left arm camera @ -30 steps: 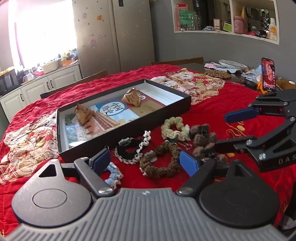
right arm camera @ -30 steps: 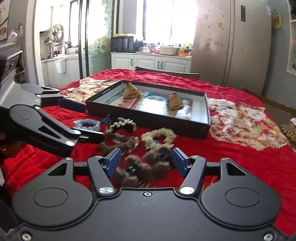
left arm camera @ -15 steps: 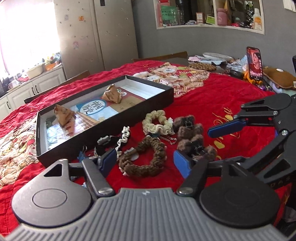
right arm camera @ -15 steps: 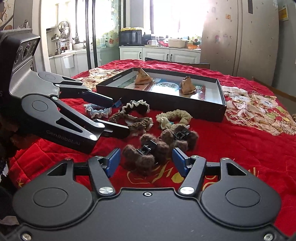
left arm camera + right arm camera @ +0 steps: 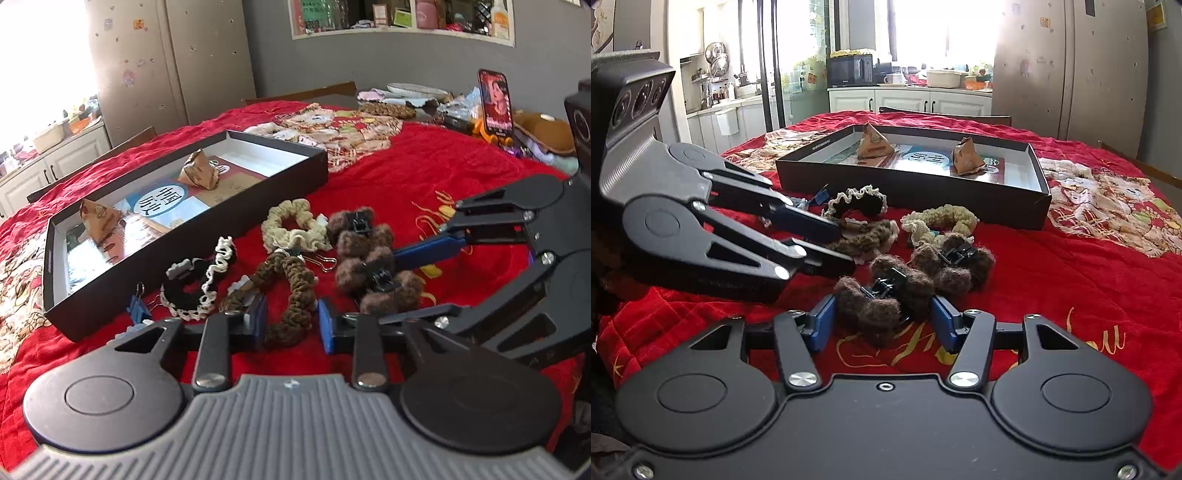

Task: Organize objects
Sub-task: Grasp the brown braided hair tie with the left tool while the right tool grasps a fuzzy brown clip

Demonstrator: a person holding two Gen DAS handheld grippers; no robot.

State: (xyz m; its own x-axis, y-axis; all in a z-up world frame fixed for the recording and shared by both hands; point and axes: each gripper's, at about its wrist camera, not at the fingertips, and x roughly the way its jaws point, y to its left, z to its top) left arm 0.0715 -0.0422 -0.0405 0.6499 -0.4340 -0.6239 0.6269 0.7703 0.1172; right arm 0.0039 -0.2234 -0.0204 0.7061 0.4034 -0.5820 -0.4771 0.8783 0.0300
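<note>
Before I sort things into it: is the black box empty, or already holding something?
Not empty. The black box is open-topped and holds two brown pyramid-shaped packets on a printed sheet; the hair ties all lie outside it.

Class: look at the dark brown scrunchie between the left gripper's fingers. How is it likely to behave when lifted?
The dark brown scrunchie is a bunched fabric loop lying limp, so it will probably sag and feel light. Its ruffled surface should grip rather than slip, and it seems unlikely to roll or break.

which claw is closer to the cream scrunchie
Left, though narrowly. The left claw is closing around the dark brown scrunchie lying just in front of the cream scrunchie. The right claw straddles the nearer furry brown hair clip, another clip farther back.
</note>
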